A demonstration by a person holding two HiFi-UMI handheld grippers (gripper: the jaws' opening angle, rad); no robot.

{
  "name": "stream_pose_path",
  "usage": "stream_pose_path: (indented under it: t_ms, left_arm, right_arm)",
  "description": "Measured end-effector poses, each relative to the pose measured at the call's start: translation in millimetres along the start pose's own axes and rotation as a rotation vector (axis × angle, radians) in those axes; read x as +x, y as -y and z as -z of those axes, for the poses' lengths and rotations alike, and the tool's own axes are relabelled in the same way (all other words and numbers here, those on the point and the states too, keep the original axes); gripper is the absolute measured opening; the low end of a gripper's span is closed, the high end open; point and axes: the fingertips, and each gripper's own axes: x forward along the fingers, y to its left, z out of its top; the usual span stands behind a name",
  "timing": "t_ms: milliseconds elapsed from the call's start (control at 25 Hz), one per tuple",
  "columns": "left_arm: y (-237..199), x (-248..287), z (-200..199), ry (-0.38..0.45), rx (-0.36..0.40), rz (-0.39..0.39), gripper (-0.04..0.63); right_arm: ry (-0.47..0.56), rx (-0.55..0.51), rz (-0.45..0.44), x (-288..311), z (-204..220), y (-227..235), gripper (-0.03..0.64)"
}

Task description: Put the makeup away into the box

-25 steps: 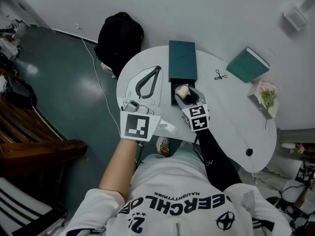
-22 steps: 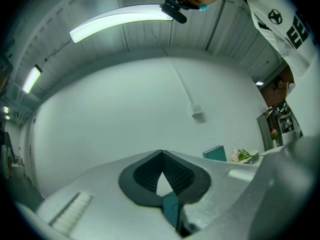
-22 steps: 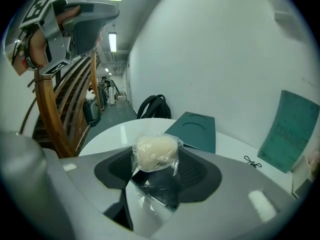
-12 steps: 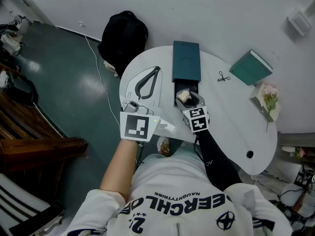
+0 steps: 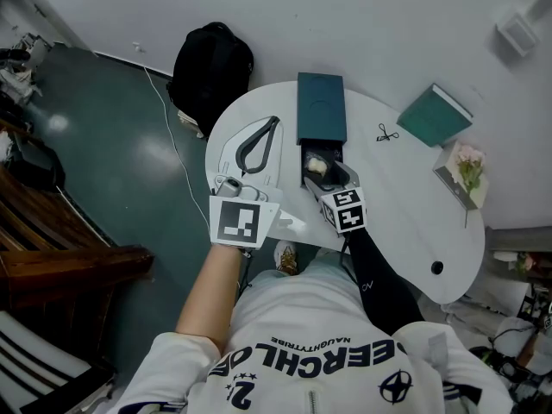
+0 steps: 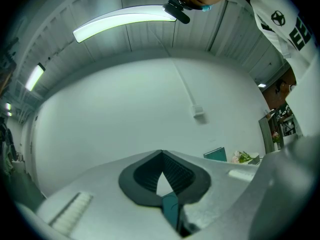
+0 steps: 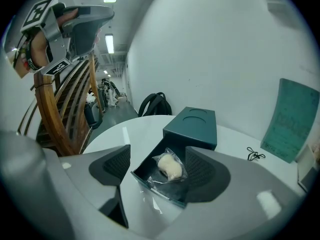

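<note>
A dark teal box lies on the round white table with its drawer pulled out toward me. In the drawer rests a cream makeup puff in a clear wrapper, which also shows in the right gripper view as the puff. My right gripper stands open at the drawer's near end, its jaws to either side of the drawer, touching nothing. My left gripper is held over the table's left part, tilted up toward the wall, with its jaw tips together and nothing between them.
A black backpack sits on the floor behind the table. A teal book, a small black cord and a box of flowers lie at the table's right. Wooden furniture stands at the left.
The right gripper has eased back a little from the drawer, and the wrapped puff now lies apart from its jaws. The left gripper has stayed in place.
</note>
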Motion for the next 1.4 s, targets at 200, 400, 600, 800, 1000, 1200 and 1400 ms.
stream_pose_path:
  t_ms: [200, 400, 600, 800, 1000, 1200, 1400]
  left_arm:
    - [7.3, 5.0, -0.2, 0.002, -0.003, 0.014, 0.005]
    - [9.5, 6.4, -1.8, 0.008, -0.014, 0.020, 0.005]
    - [9.2, 8.4, -5.1, 0.010, -0.021, 0.020, 0.005]
    - [11.3, 13.5, -11.8, 0.018, -0.018, 0.035, 0.005]
    - [17.0, 17.6, -19.8, 0.026, 0.004, 0.053, 0.005]
    - [26.0, 26.1, -30.8, 0.044, 0.018, 0.077, 0.005]
    - [36.1, 33.4, -34.1, 0.055, 0.013, 0.094, 0.005]
  right_arm:
    - [-0.003, 0.008, 0.014, -4.1, 5.1, 6.8, 0.371]
    - [0.060, 0.019, 0.031, -14.1, -10.6, 12.1, 0.370]
    - [0.182, -0.026, 0.073, -37.5, -54.0, 21.0, 0.365]
    - [0.334, -0.069, 0.110, -75.6, -115.0, 29.3, 0.360]
    - [0.473, -0.085, 0.147, -118.0, -162.2, 35.0, 0.356]
    - [0.603, -0.110, 0.190, -164.3, -201.0, 38.7, 0.351]
    - [0.632, -0.109, 0.216, -182.8, -204.6, 44.3, 0.348]
